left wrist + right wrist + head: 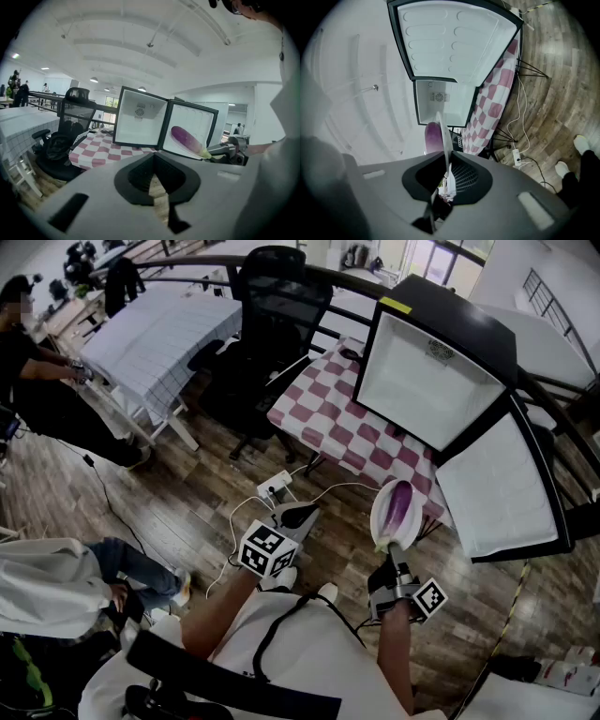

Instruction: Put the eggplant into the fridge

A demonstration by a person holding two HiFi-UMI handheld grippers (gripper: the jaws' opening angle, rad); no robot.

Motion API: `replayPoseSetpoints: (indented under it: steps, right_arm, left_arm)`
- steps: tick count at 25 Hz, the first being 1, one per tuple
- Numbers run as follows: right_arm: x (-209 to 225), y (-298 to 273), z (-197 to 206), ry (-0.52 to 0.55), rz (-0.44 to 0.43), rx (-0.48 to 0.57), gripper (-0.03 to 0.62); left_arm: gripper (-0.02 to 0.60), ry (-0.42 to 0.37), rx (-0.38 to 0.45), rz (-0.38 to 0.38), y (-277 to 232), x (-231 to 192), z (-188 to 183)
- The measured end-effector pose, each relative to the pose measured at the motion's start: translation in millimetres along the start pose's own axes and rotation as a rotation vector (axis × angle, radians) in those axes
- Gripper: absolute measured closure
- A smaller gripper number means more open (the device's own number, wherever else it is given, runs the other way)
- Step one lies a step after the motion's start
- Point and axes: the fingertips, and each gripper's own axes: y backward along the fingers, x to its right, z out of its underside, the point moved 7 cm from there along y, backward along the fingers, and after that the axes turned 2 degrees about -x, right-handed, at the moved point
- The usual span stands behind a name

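Far left: a person in dark clothes (33,371) sits beside white-covered tables (159,334); lower down, another person's leg in jeans (127,563) rests on the wood floor (187,493).
Centre left: a black office chair (272,334) stands between the white tables and a table with a pink-and-white checked cloth (323,409).
Floor: a white power strip (275,487) lies with its cords just ahead of the left gripper.
Left gripper (302,515): held out low over the floor, jaws drawn together at the tips, with nothing in them; only floorboards show through the gap behind the tips.
Fridge (427,381): a small black unit on the checked table, its white inside bare and facing the person.
Eggplant (400,505): purple, lying on a white plate (378,517), green stem end nearest the right gripper; it is in the air in front of the open fridge, at the table's near edge, not inside.
Right gripper (391,557): jaws pinched almost closed on the plate's thin rim, holding plate and eggplant up toward the fridge.
Right: the fridge door (497,488) is swung wide open, its white inner face turned to the camera.
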Motion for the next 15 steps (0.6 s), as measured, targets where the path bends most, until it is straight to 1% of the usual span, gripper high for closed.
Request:
replayPoseSetpoints:
  steps: [3, 5, 11, 15]
  right_arm:
    - [2, -12, -3, -0.001, -0.007, -0.022, 0.553]
    - [2, -14, -4, -0.001, -0.01, -0.024, 0.553]
    - [1, -11, -7, 0.001, -0.01, 0.011, 0.553]
    - [2, -13, -11, -0.027, -0.033, 0.032, 0.547]
  left_arm:
    - [0.577, 0.015, 0.015, -0.037, -1, -9, 0]
    - [0.577, 0.019, 0.02, -0.043, -3, -13, -1]
    - [0.577, 0.007, 0.02, -0.011, -15, -15, -7]
    - [0.577, -0.005, 0.026, 0.01, -23, -16, -12]
